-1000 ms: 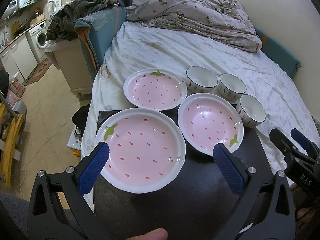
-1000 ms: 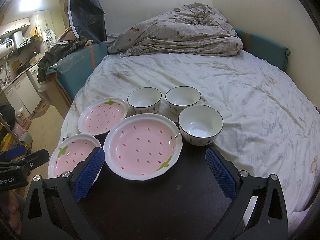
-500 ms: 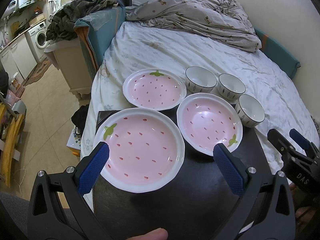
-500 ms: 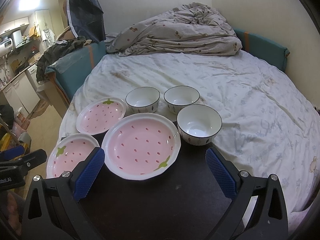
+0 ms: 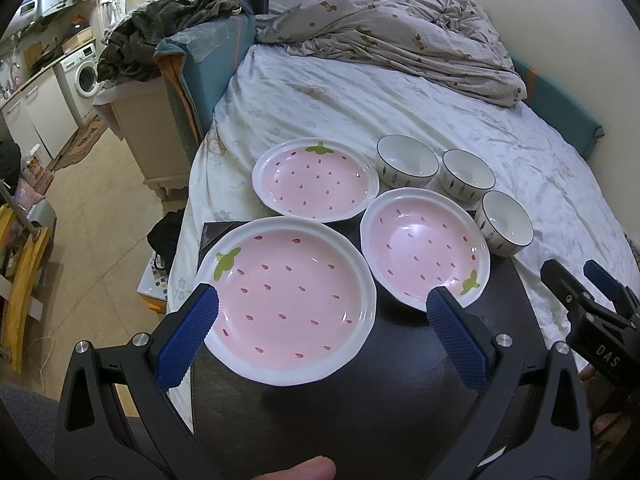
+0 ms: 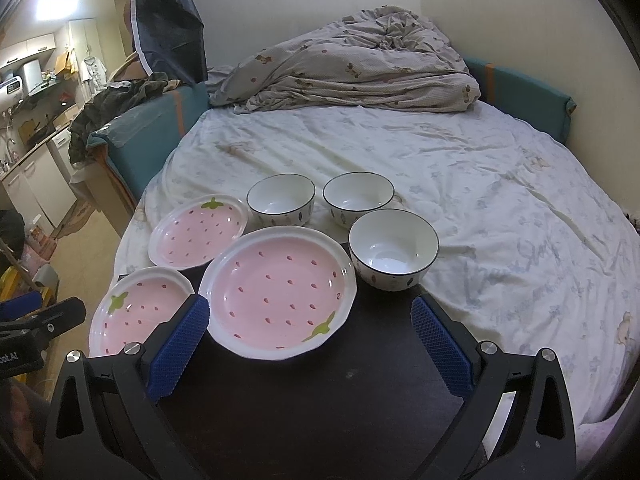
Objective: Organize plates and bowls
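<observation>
Six pieces: three pink strawberry plates and three white bowls, all unstacked.
Near-left plate (image 5: 288,304): lies on the dark board (image 5: 360,412), directly ahead of the left gripper (image 5: 320,316).
Middle plate (image 6: 278,290): on the board's far part, just beside the near-left one, in front of the right gripper (image 6: 310,320).
Far plate (image 5: 315,180): lies mostly on the bedsheet (image 6: 480,184), its near rim close to both other plates.
Bowls: nearest bowl (image 6: 394,254) stands at the board's far edge beside the middle plate; two more, left rear bowl (image 6: 281,199) and right rear bowl (image 6: 358,196), stand behind it on the sheet.
Left tongs: spread wide, holding nothing, hovering above the near-left plate's near rim.
Right tongs: spread wide, empty, short of the middle plate.
Step in hand: likely the approach before a first pick; nothing is nested.
Next move: probably pinching one plate's rim and laying it on another, then nesting bowls; shallow rims on soft bedding call for a firm, level grip.
</observation>
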Available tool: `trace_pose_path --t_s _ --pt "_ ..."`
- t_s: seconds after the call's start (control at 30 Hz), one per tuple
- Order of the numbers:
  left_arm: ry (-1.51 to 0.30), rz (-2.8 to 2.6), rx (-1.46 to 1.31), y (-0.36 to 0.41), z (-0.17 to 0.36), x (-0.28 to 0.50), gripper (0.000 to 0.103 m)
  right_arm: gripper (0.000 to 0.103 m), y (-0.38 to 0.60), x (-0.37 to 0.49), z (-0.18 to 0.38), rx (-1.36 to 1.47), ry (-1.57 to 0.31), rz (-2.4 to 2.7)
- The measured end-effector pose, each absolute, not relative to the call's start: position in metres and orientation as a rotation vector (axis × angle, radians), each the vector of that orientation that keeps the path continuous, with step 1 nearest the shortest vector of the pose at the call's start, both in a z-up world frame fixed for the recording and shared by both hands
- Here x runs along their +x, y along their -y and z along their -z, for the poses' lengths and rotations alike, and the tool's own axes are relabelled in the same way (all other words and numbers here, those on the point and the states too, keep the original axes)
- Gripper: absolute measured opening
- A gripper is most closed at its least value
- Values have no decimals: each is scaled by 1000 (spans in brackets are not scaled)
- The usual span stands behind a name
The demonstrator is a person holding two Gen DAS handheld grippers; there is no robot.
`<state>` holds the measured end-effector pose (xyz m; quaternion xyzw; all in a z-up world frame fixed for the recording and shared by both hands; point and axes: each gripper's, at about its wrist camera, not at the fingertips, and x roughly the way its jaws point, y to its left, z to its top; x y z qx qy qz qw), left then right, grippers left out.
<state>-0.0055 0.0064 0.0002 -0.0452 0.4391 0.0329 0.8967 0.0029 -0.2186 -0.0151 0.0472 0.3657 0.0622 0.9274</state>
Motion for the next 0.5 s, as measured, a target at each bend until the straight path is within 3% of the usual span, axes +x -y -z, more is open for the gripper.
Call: trace_pose_path --t_s 0.5 --pt "-924 -64 -95 -11 0 -3 103 103 221 4 18 86 -753 -116"
